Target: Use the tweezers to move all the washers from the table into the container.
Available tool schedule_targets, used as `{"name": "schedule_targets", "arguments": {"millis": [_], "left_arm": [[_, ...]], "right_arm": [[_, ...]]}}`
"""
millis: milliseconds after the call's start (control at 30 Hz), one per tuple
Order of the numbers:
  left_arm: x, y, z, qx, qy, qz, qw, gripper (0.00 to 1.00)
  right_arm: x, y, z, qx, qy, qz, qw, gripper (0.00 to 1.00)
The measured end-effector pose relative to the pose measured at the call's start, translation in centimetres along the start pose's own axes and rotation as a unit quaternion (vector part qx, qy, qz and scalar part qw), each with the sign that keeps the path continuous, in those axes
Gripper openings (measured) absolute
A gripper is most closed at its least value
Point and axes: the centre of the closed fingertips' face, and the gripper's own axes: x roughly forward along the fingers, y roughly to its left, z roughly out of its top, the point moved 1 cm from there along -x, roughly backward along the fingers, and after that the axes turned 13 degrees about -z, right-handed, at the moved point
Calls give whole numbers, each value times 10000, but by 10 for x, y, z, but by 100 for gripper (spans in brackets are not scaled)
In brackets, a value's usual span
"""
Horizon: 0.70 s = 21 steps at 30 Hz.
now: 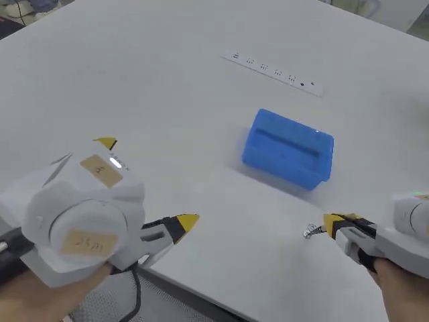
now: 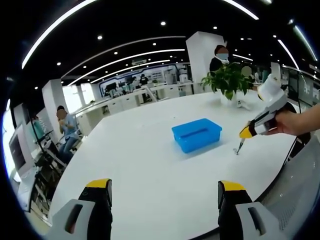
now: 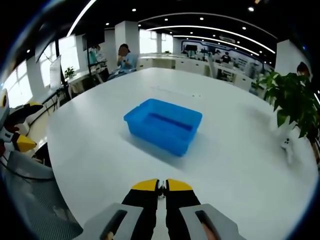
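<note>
**Washers into the container (image 1: 285, 163): seemingly near the start**

Cannot pick out a single washer for certain anywhere on the white surface (image 1: 167, 87); too small and too blurred to tell. At best a faint metallic glint at the tip of the tweezers (image 1: 310, 231), toward the near right part of the surface, and not safe to call a washer. Looking into the blue container from the right gripper view, nothing but bare blue floor, though easy to miss anything that small. Judging from that: little or nothing delivered yet, most or all of the job left.

Grasping the tweezers in the right hand-held gripper (image 1: 337, 221), jaws clenched together on the thin metal shank, tips angled down to touch or nearly touch the surface. Working near the container's front side but apart from it. Holding the left hand-held gripper (image 2: 165, 187) off to the left by the near edge, released, jaws spread wide with nothing between them, well apart from both container and tweezers.

Next, probably: pinch at the glint, lift, carry over the rim, drop inside. Worth watching for a slip, given such a thin flat part on so smooth a top.
</note>
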Motion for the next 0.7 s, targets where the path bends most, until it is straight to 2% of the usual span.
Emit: {"name": "schedule_targets", "arguments": {"millis": [200,333,400,533,700], "left_arm": [[1,1,0,38,54,3,10000,90],[1,3,0,25,60,27,10000,90],[0,4,0,12,47,40,10000,90],[0,5,0,17,39,43,10000,89],[1,6,1,21,13,39,10000,89]], "right_arm": [[2,9,1,-296,-89,46,9995,1],[3,14,2,-740,-147,-16,9972,0],[4,16,2,-827,-149,-8,9965,0],[5,10,5,-740,-133,-39,9972,0],[6,-1,5,-227,-53,-59,9997,0]]}}
